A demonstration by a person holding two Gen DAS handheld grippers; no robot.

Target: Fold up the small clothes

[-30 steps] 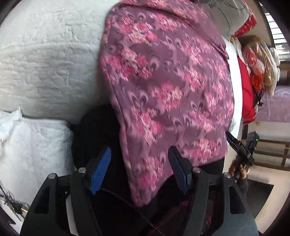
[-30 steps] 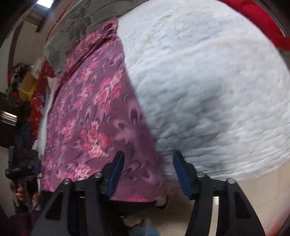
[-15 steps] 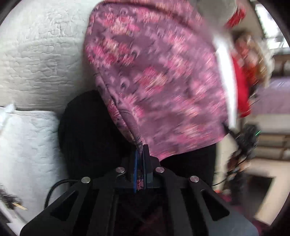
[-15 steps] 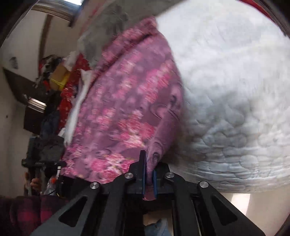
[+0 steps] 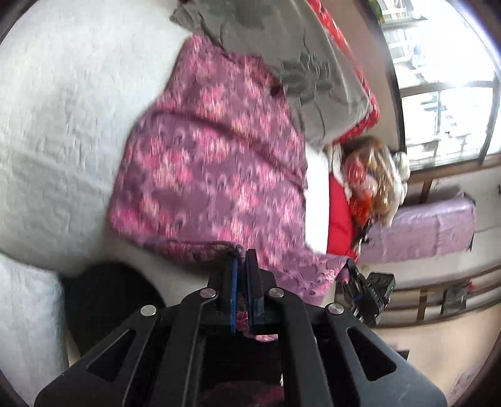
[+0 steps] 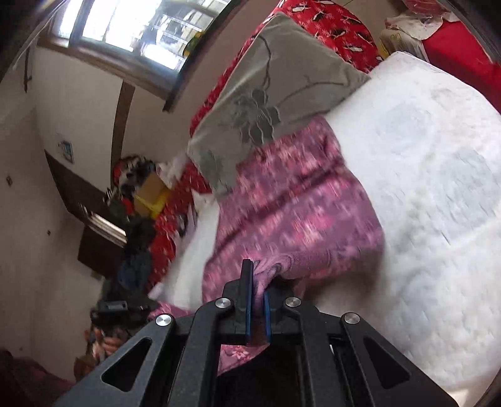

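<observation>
A purple garment with pink flowers (image 5: 213,175) lies on the white quilted bed (image 5: 56,131), its far end against a grey pillow. My left gripper (image 5: 240,260) is shut on the garment's near edge and lifts it. In the right wrist view the same garment (image 6: 297,213) stretches away from me, and my right gripper (image 6: 255,281) is shut on its other near corner. The cloth sags between the two grips. The picture is blurred with motion.
A grey flowered pillow (image 6: 272,100) and red bedding (image 6: 332,28) lie at the bed's far end. A black object (image 5: 106,300) sits by the bed's near edge. A window (image 5: 444,94), a purple bench (image 5: 422,228) and clutter (image 6: 137,188) stand beyond.
Both grippers were open around the garment's near edge a second ago. They have shut on it and lifted it, and both views have swung up toward the pillow.
</observation>
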